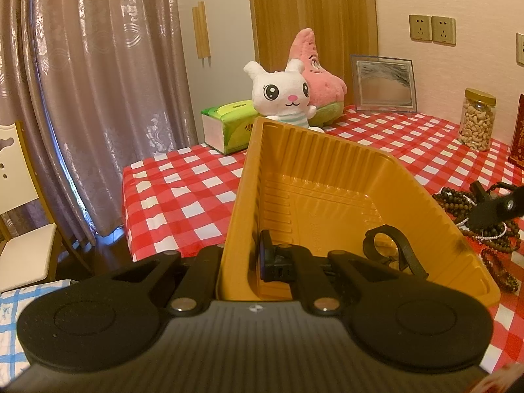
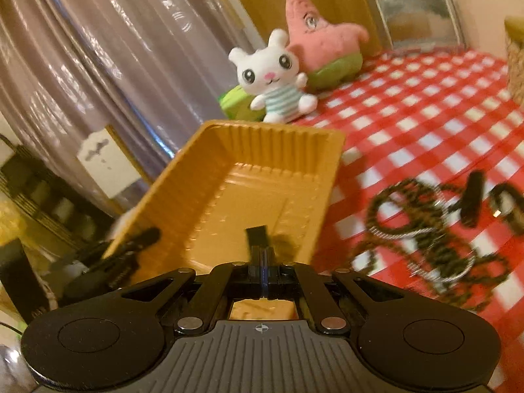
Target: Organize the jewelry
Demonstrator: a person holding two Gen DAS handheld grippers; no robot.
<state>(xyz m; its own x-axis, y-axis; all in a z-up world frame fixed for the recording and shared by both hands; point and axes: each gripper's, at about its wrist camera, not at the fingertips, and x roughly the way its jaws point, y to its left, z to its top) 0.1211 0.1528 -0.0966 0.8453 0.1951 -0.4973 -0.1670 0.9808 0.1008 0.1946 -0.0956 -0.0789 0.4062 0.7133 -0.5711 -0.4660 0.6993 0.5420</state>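
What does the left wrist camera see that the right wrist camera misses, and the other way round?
Only the left wrist view shows the wall sockets, the whole jar of cashews, a red box at the right edge, and the left tongs shut on the wall of the yellow tray.

Only the right wrist view shows the right tongs, shut, with a dark strap sticking out ahead of them.

Both show the tray, the white bunny, the pink star plush, the picture frame, the checked tablecloth and the dark beads.

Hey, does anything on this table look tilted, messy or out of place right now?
Yes. The yellow tray is tipped up off the tablecloth, its wall pinched by the left gripper. Beaded necklaces lie in a tangled heap beside it.
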